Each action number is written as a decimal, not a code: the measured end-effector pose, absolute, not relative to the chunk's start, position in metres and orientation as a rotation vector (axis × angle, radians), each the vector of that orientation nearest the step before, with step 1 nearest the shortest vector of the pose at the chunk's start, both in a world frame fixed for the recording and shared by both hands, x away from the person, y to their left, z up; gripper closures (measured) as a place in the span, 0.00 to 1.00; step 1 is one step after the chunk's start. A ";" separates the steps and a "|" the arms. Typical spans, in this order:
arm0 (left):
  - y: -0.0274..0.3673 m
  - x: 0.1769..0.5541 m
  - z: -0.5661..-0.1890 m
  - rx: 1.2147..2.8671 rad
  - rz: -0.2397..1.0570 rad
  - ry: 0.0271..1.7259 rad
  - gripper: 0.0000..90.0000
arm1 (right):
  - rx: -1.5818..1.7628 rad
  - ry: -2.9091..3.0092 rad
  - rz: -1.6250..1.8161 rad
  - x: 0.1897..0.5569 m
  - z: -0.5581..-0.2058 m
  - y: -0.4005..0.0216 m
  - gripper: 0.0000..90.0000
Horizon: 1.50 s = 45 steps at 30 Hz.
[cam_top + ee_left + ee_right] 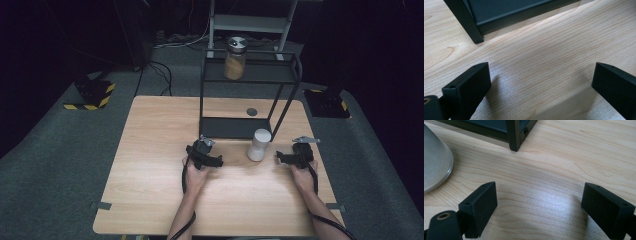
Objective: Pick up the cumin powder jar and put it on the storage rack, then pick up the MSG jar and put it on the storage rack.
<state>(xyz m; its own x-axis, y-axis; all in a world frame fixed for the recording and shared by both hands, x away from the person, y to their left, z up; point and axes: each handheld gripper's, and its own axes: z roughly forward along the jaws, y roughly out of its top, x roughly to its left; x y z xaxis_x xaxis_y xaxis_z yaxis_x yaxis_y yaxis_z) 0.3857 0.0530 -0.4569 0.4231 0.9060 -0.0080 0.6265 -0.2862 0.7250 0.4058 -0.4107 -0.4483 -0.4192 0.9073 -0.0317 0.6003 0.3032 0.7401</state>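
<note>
White cylindrical container, matte and straight-walled with a slightly wider cap-like top, stands upright on the light wooden table, just in front of the black metal two-tier rack and near that rack's front right leg. It sits between the two tools, at about 3 o'clock from the left gripper and 9 o'clock from the right gripper, touching neither. Both grippers have their jaws spread apart over bare wood, nothing between them. In the right gripper view its pale rounded side lies at 10 o'clock. Judged light, rigid and smooth, likely plastic or ceramic, so possibly slippery; tall for its base, it could tip if nudged. Best hold: across the mid-body, below the cap, jaws level. An amber-filled glass jar with metal lid stands on the rack's upper shelf.
</note>
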 end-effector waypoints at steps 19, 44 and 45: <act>0.053 0.386 -0.457 2.020 0.545 1.292 0.02 | 1.341 2.128 0.917 0.406 -0.448 -0.411 0.14; 0.053 0.385 -0.457 2.013 0.545 1.295 0.02 | 1.282 2.207 0.928 0.406 -0.445 -0.408 0.02; 0.053 0.385 -0.457 2.015 0.545 1.295 0.02 | 1.277 2.208 0.946 0.402 -0.445 -0.409 0.03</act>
<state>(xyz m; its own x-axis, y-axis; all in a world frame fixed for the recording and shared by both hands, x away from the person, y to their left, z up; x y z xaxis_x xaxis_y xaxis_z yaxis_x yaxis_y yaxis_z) 0.3854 0.0527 -0.4573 0.4197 0.9076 -0.0106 0.6267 -0.2813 0.7267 0.4022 -0.4087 -0.4446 -0.4913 0.8708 -0.0199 0.5862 0.3475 0.7319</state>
